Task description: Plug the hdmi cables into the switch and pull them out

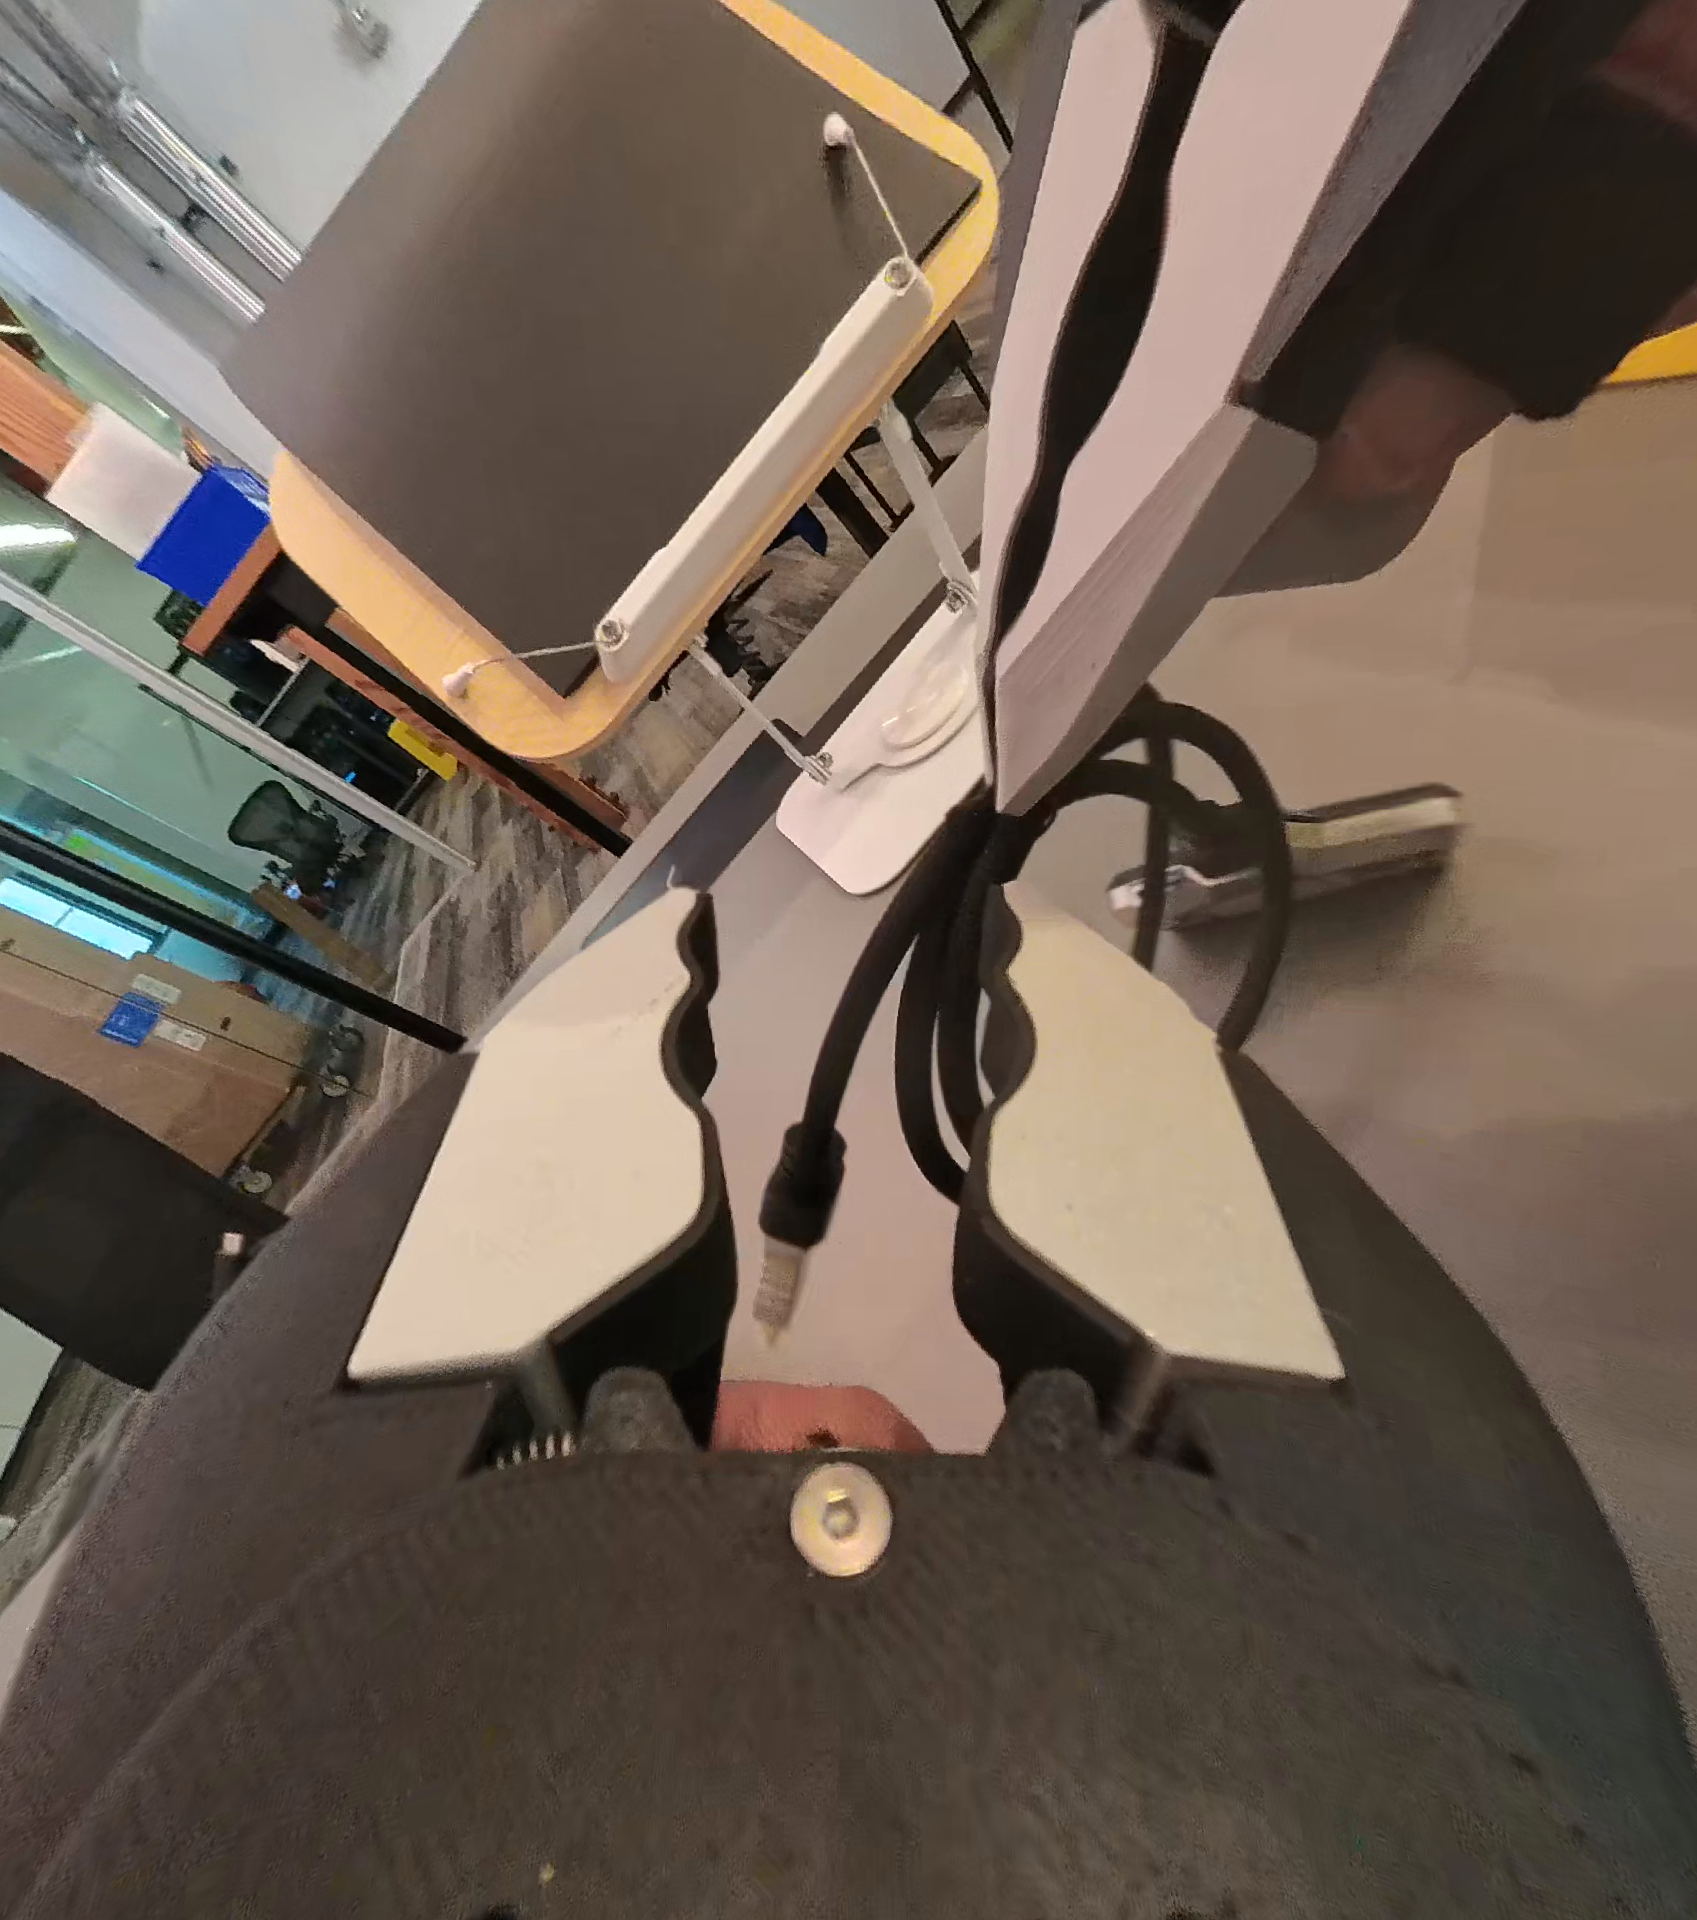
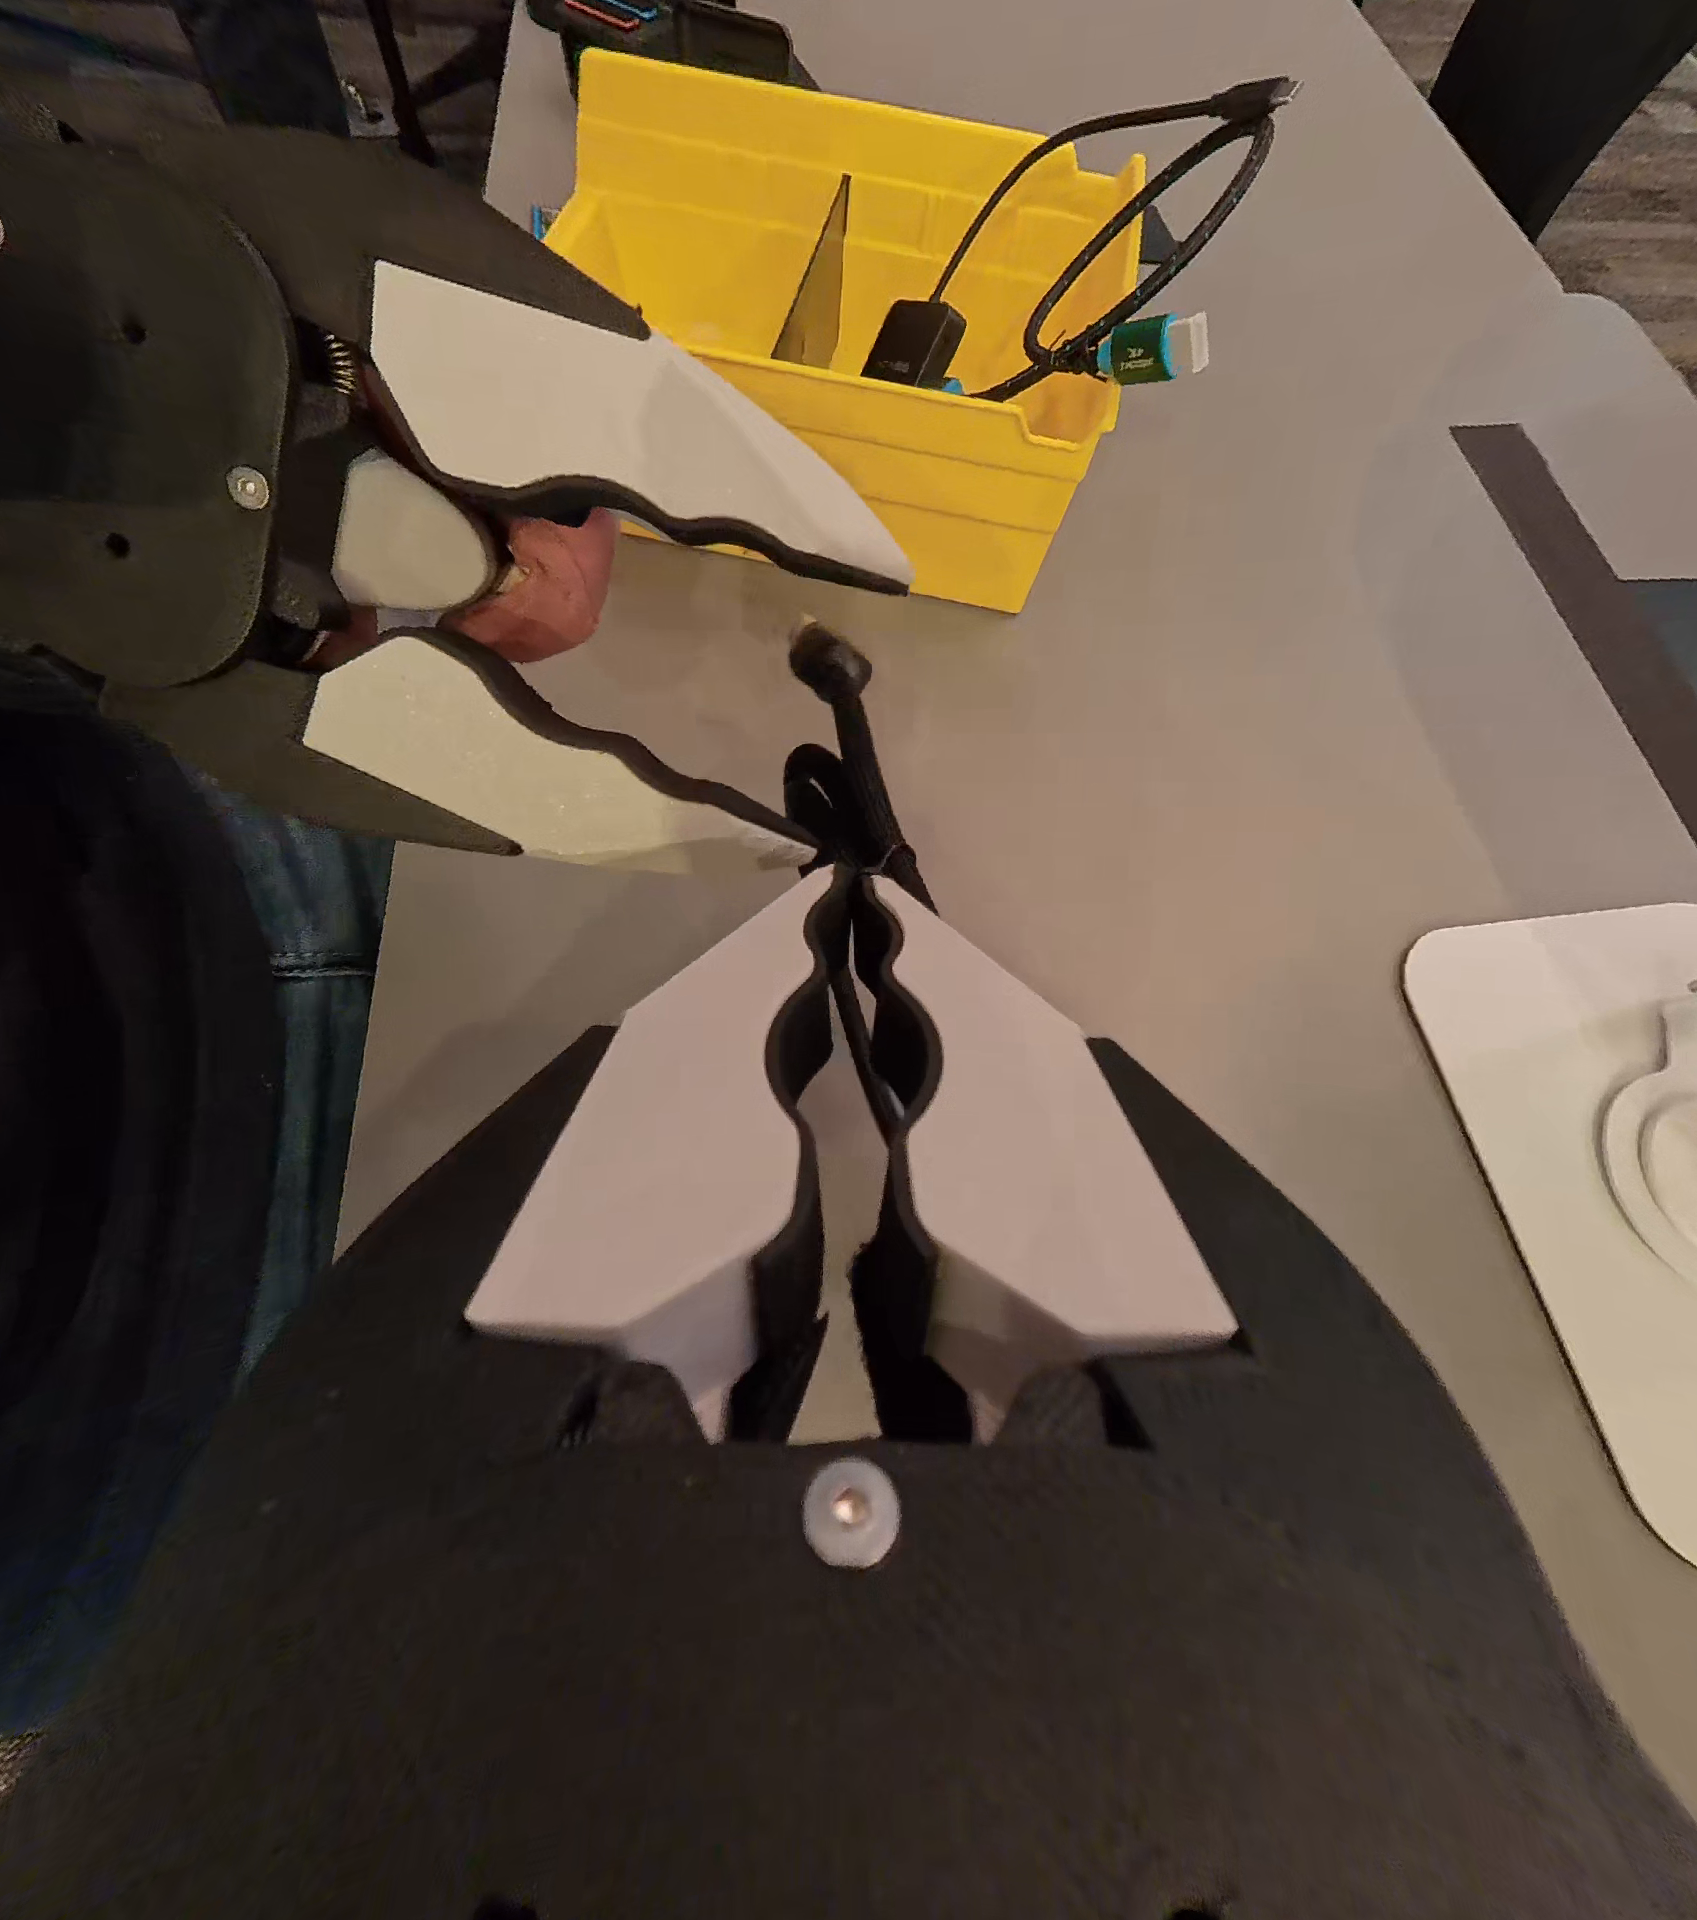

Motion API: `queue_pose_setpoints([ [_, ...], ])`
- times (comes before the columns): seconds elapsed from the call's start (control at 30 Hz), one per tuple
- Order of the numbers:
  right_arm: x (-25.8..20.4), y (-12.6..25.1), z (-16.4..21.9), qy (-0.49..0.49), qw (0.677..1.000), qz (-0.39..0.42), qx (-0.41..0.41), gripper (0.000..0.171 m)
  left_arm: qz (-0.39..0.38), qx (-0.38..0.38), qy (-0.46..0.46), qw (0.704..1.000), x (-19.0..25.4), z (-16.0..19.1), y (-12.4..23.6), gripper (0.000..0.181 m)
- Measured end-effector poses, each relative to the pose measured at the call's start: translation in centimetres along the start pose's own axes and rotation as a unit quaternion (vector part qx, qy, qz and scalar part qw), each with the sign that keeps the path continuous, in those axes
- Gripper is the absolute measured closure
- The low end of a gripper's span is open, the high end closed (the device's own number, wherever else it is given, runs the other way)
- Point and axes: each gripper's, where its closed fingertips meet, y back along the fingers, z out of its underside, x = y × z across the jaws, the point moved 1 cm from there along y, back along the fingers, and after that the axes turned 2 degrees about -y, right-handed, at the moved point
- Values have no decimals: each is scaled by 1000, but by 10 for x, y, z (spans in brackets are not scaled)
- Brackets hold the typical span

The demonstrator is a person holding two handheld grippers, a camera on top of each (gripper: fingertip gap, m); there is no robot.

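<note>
So the right tongs [image 2: 849, 883] are pinched shut on a bundled black HDMI cable [image 2: 849, 790], holding it just above the grey surface [image 2: 1187, 727]. Left tongs [image 1: 859, 935] are spread wide with nothing clamped; the cable's plug end [image 1: 790, 1226] dangles between the fingers, one tip touching the bundle. A metal box, maybe the switch [image 1: 1343, 842], lies farther off. Behind sits a yellow bin [image 2: 885, 457] holding more cables and an adapter [image 2: 911, 338], and a white stand base [image 2: 1602, 1195] off right.
</note>
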Motion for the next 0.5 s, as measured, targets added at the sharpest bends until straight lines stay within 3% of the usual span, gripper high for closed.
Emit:
queue_pose_setpoints([
  [0.5, 3, 1, -4, -16, 1000, 8, 1, 171, -27, 60, 27, 997, -13, -7, -15, 147],
])
